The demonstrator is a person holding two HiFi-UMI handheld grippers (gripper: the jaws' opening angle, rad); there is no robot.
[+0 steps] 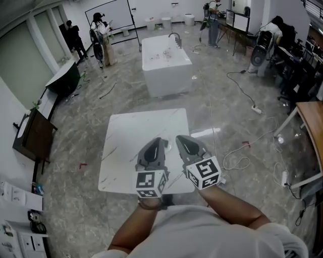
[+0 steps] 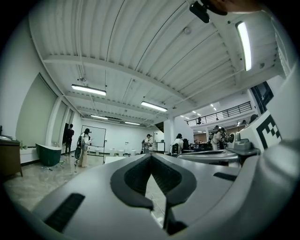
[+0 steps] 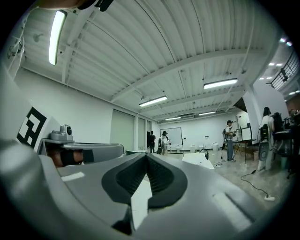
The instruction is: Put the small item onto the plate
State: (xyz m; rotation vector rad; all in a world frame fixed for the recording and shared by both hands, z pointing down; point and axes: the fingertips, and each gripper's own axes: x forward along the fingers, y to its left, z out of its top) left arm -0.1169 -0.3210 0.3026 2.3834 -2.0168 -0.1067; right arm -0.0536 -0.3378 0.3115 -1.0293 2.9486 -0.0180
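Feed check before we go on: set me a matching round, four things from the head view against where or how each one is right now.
Things:
1. left hand-held gripper
2. white table
3. white tub
4. whiteboard

Descriptions:
A. mid-floor, beyond the table
B. by the far wall, top left of the view
C. jaws shut, nothing between them
D. nearest the camera, lower middle of the view

Pairs: 1-C; 2-D; 3-A; 4-B
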